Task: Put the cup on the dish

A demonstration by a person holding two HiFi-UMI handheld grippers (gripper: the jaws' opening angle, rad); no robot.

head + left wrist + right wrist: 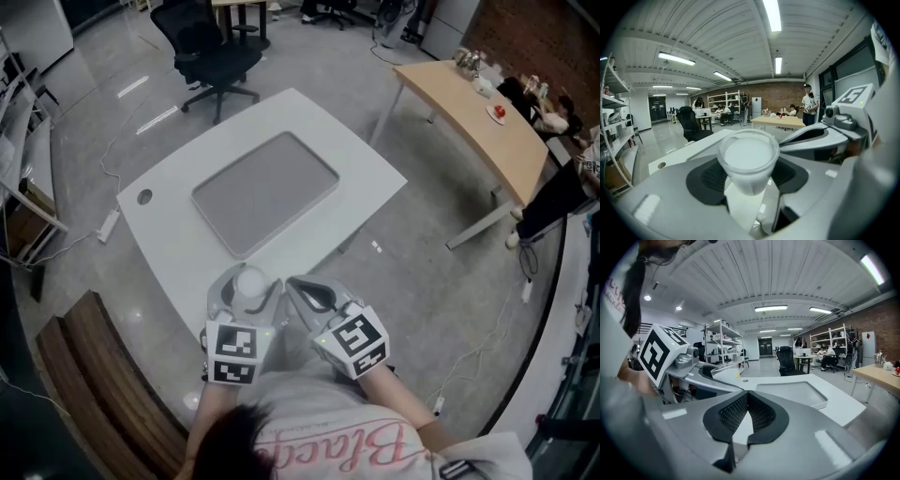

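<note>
A white cup (250, 282) sits upright between the jaws of my left gripper (246, 284), whose pads press its sides near the table's front edge. In the left gripper view the cup (747, 159) fills the middle, its rim towards the camera, with my left gripper (747, 177) shut on it. The dish is a flat grey rectangular tray (265, 192) in the middle of the white table (347, 141), beyond both grippers. My right gripper (293, 282) hovers just right of the left one, shut and empty. In the right gripper view my right gripper (747, 393) has its pads touching, with the tray (792, 392) ahead.
A black office chair (216, 54) stands behind the table. A wooden desk (473, 117) with small items lies to the right. A wooden bench (89, 375) is at my lower left. The table has a cable hole (144, 197) near its left corner.
</note>
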